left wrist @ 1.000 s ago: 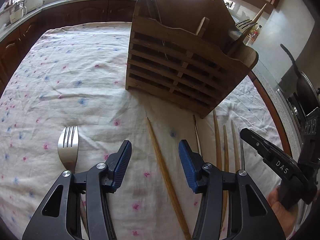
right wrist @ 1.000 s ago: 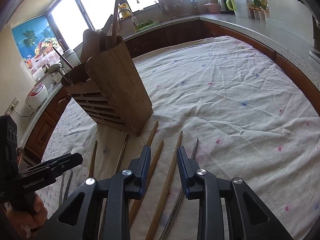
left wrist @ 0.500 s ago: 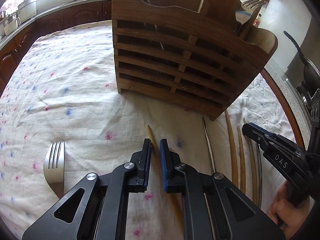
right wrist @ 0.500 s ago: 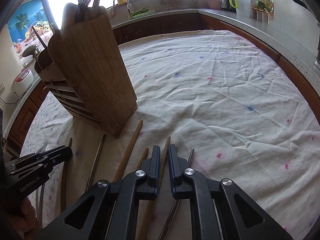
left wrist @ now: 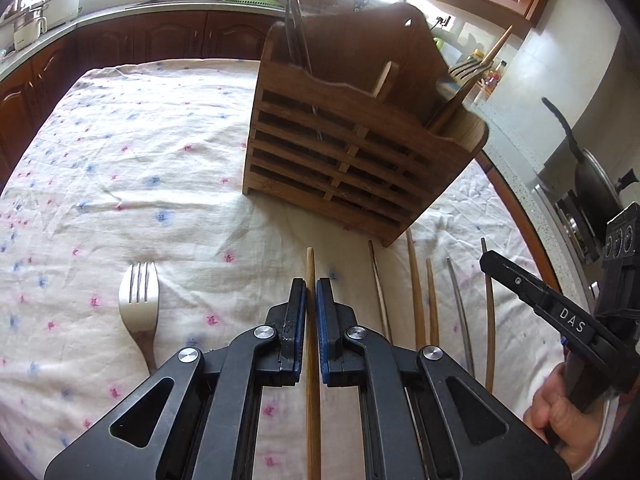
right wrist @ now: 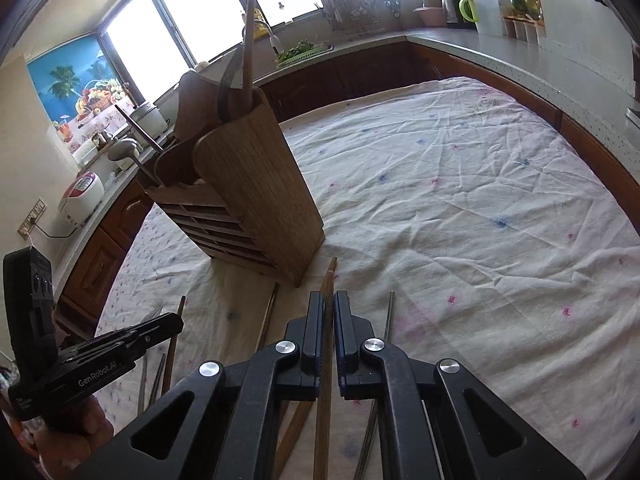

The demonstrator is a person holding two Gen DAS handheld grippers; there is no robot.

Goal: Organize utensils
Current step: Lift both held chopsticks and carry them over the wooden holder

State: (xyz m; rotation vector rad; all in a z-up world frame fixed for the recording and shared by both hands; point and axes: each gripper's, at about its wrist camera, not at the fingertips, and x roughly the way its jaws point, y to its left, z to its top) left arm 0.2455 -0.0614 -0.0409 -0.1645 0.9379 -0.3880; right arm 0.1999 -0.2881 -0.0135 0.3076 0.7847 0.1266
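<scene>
Wooden chopstick (left wrist: pixel 313 360) ends run hidden, apparently, under both clamped grippers.

You're in a home kitchen.
Evidence: dark wood cabinets (left wrist: pixel 168 36) under a speckled countertop (right wrist: pixel 520 60) wrapping the room, electric kettle (right wrist: pixel 450 4), rice cooker (right wrist: pixel 82 196) by a wall socket, dish rack (right wrist: pixel 348 4) at the window, greens by the tap, frying pan (left wrist: pixel 588 176) on the stove. Your table has a floral tablecloth (left wrist: pixel 120 160) and a wooden utensil holder (left wrist: pixel 352 152).
</scene>
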